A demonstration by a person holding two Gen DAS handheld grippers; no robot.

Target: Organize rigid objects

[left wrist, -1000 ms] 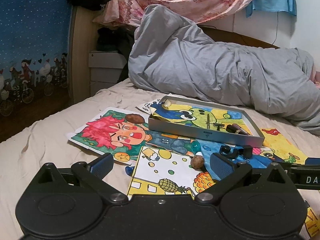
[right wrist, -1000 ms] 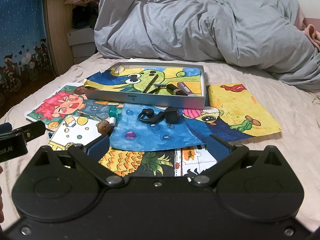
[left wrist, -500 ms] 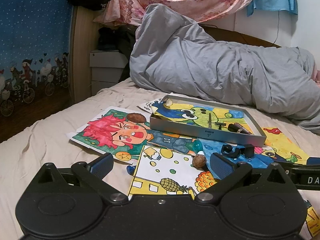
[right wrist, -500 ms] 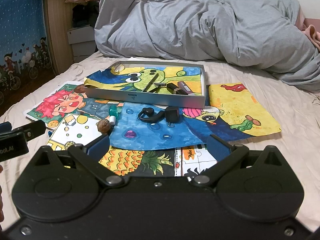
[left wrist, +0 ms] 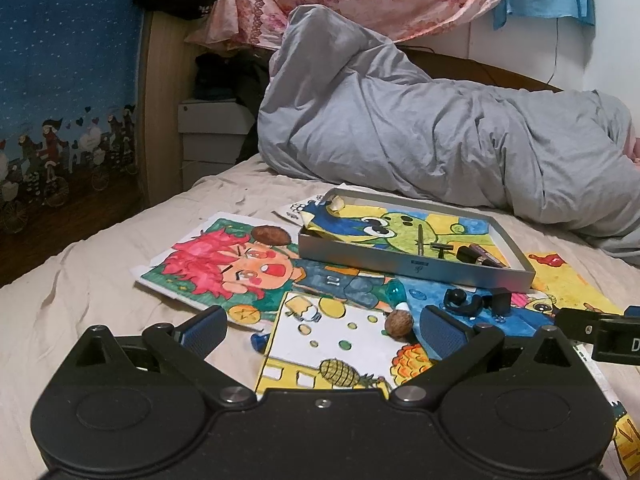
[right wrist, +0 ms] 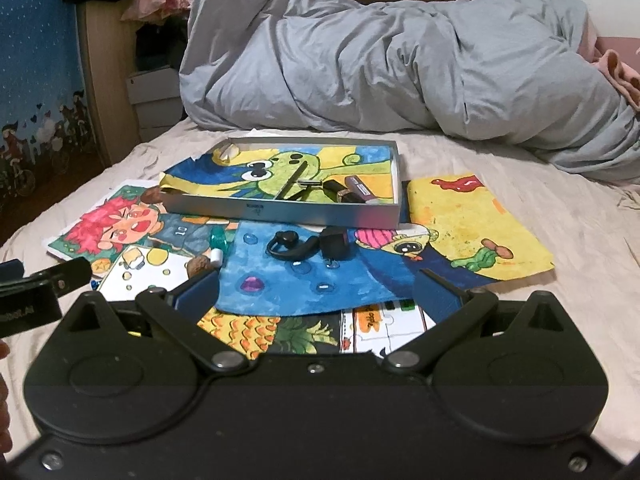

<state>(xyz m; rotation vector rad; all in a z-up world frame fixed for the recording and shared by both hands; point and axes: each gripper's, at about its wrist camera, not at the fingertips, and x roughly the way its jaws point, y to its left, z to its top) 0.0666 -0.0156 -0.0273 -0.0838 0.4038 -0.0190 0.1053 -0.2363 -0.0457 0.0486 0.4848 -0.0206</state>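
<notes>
Your walnut [left wrist: 398, 323] lies on the drawings just inside the left gripper's [left wrist: 322, 330] right finger, and it sits closer to that finger than it did a second ago, so you are closing in. The earhook [right wrist: 291, 245] lies right of it on the blue drawing, in front of the tray [right wrist: 280, 210], which already holds a few items. Both the left and the right gripper [right wrist: 318, 294] have fingers spread wide, holding nothing.

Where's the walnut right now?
In the left wrist view, the walnut lies on the drawings right of centre, just before the teal bulb, beside the left gripper's right fingertip.
</notes>
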